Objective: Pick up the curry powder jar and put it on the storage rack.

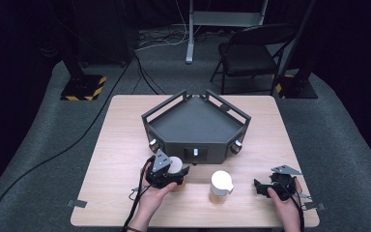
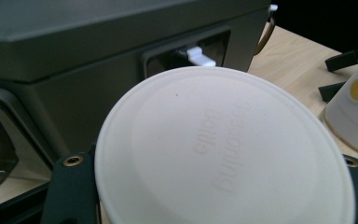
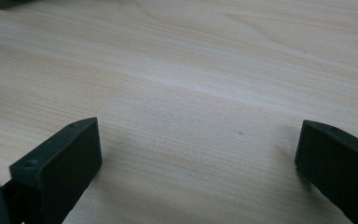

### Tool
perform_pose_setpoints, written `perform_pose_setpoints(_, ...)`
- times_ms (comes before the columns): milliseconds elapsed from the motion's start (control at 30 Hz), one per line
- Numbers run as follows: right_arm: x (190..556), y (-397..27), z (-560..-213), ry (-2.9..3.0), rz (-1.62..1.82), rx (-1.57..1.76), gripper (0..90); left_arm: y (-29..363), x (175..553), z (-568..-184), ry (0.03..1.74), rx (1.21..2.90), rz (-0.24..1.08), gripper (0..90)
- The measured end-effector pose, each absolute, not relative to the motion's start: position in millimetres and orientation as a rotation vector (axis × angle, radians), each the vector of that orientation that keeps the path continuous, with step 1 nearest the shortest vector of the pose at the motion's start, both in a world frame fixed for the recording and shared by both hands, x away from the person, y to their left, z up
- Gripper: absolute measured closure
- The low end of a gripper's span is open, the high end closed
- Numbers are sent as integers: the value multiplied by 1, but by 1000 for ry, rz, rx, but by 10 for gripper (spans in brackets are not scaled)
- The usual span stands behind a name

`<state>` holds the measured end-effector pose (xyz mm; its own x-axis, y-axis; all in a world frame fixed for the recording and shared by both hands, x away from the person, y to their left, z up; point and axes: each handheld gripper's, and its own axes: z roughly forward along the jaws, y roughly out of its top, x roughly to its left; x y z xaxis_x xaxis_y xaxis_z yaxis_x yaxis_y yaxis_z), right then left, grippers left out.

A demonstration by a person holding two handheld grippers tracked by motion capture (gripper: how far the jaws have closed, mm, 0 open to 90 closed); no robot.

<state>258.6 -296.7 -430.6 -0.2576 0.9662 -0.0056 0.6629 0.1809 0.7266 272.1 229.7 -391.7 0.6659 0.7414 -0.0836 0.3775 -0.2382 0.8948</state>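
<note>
In the high view, a light wooden table (image 1: pixel 125 125) is seen in the middle of the frame, with a dark tray with low rails (image 1: pixel 196 126) set on its far half. In the lower left middle of the frame, the left gripper (image 1: pixel 178 175) is held by a hand, and its jaws are closed on a cup with a white lid (image 1: pixel 176 166), just in front of the tray. A second cup with a white lid (image 1: pixel 221 185) is stood a little to the right, near the lower middle, apart from both grippers. In the lower right, the right gripper (image 1: pixel 259 186) is held low over the table with its jaws pointed left at that second cup. In the left gripper view, the big round white lid (image 2: pixel 223 149) is seen close up in the lower middle, with a black jaw at each side of it, so the cup is gripped. The tray's dark wall (image 2: pixel 98 88) is seen behind it, and the second cup (image 2: pixel 354 107) at the right edge. In the right gripper view, the two black jaws are spread wide, at the lower left and lower right, and bare wood of the table (image 3: pixel 191 93) is seen between them.
</note>
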Motion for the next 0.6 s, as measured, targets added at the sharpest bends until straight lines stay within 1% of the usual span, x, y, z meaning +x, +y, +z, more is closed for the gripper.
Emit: perform_pose_setpoints(600, 259, -297, -431, 1992, 853, 1527, 0, 238, 275, -353, 852, 1831, 462, 345)
